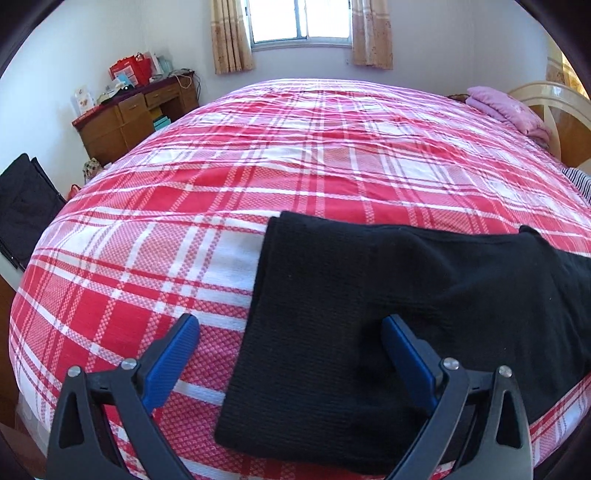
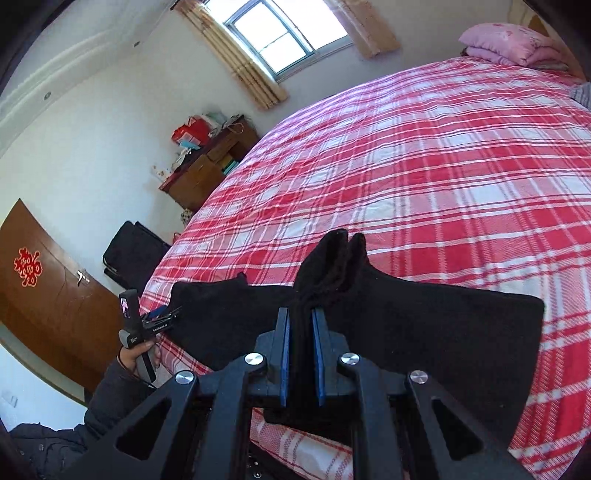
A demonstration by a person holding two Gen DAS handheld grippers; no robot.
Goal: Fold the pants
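Observation:
Black pants (image 1: 369,302) lie flat near the front edge of a bed with a red and white plaid cover (image 1: 295,147). My left gripper (image 1: 291,328) is open above the bed, its blue pads (image 1: 170,362) standing wide apart; the right one is over the cloth, the left one over the cover. My right gripper (image 2: 301,325) is shut on a bunched part of the black pants (image 2: 424,332), and a fold of cloth (image 2: 334,258) sticks up past its fingertips. In the right wrist view a hand holds the left gripper (image 2: 155,321) at the pants' left end.
A wooden desk (image 1: 136,114) with red bags and boxes stands left of the bed under a window (image 1: 299,22). Folded pink bedding (image 1: 506,110) lies at the far right by the headboard. A black folding chair (image 1: 22,206) and a brown door (image 2: 44,288) are at the left.

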